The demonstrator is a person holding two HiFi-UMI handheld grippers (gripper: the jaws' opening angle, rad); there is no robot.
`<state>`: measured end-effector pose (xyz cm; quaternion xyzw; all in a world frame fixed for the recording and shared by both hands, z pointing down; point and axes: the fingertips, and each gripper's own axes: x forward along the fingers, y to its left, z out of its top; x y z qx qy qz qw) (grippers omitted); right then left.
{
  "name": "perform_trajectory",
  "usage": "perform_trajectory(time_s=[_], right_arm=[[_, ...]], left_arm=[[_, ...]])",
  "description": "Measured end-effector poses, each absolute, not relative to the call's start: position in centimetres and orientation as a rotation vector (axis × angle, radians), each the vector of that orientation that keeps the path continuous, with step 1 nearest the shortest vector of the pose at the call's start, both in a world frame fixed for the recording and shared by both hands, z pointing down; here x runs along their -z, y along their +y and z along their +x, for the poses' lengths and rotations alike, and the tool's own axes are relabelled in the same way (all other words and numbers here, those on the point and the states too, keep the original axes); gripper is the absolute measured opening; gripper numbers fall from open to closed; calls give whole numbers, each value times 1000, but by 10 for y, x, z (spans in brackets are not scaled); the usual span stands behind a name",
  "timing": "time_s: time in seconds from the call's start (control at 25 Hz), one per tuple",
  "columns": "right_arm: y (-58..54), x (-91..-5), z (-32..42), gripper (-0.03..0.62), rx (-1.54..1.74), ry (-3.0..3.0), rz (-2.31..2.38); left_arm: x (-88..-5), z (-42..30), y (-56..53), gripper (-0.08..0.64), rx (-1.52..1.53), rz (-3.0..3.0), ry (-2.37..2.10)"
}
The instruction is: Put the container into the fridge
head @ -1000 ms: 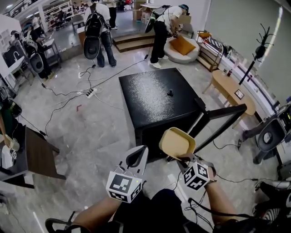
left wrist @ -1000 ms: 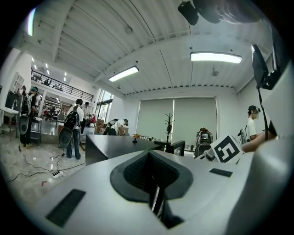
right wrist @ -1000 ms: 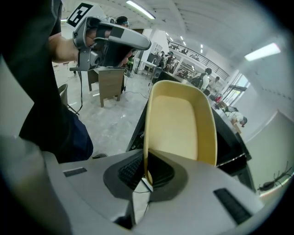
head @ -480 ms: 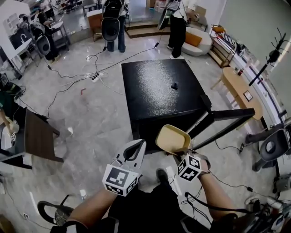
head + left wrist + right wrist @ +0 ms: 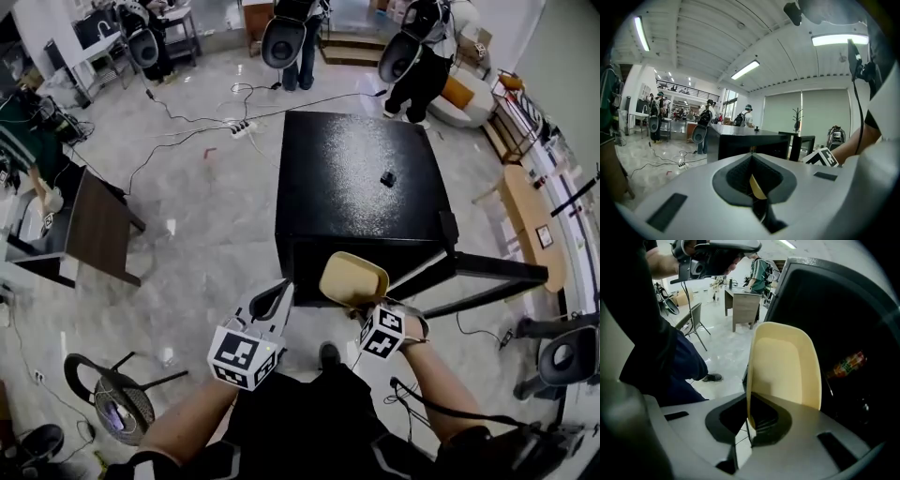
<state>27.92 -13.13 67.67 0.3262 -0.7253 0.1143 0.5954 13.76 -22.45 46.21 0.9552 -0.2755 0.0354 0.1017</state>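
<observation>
Container (image 5: 353,278), pale yellow, shallow, round-cornered: pinched by its near rim in the right gripper (image 5: 362,307), jaws closed tight on that thin edge, tray standing out past the fingertips. In the head view, held at 6 o'clock of the fridge (image 5: 356,178), just before its front face. Fridge black, low and box-shaped, with a speckled top and a small dark object (image 5: 386,178) resting toward 3 o'clock on it; door (image 5: 487,274) swung open toward 4 o'clock. In the right gripper view, dark open interior at 2 o'clock beyond the container, with a bottle (image 5: 847,363) bearing an orange and green label inside. Left gripper (image 5: 280,294) at 9 o'clock of the container, near it but not touching, jaws drawn together on nothing, pointing roughly level at the fridge front; thin yellowish sliver showing in the slit between them, too small to name. Farther off: wooden desk (image 5: 94,225) at 9 o'clock, black chair (image 5: 117,398) at 7 o'clock, people (image 5: 422,47) at 12 o'clock, cables and a power strip (image 5: 241,126) on the floor at 11 o'clock.
</observation>
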Motion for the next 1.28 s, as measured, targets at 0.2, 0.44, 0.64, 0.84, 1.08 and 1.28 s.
perform_trajectory(time_s=[0.2,0.44,0.64,0.84,1.08,1.28], right_arm=[[-150,-701,283,17,-269,-1700,694],[-181,-727,296,17,-257,-1691,636],[-200,-749,306,17,-232,-1684,582],[-225,-766,307,17,-227,-1705,579],[-245,-782,308,18,-226,-1707,568],[-264,-790,309,17,-228,-1704,571]], left_arm=[[-467,130,-224,3,-90,2778,-911],[-463,128,-218,3,-50,2769,-984],[-464,123,-210,3,-29,2749,-1084],[-473,112,-204,3,-17,2688,-1217],[-478,102,-197,3,-25,2643,-1322],[-477,101,-192,3,-47,2641,-1352]])
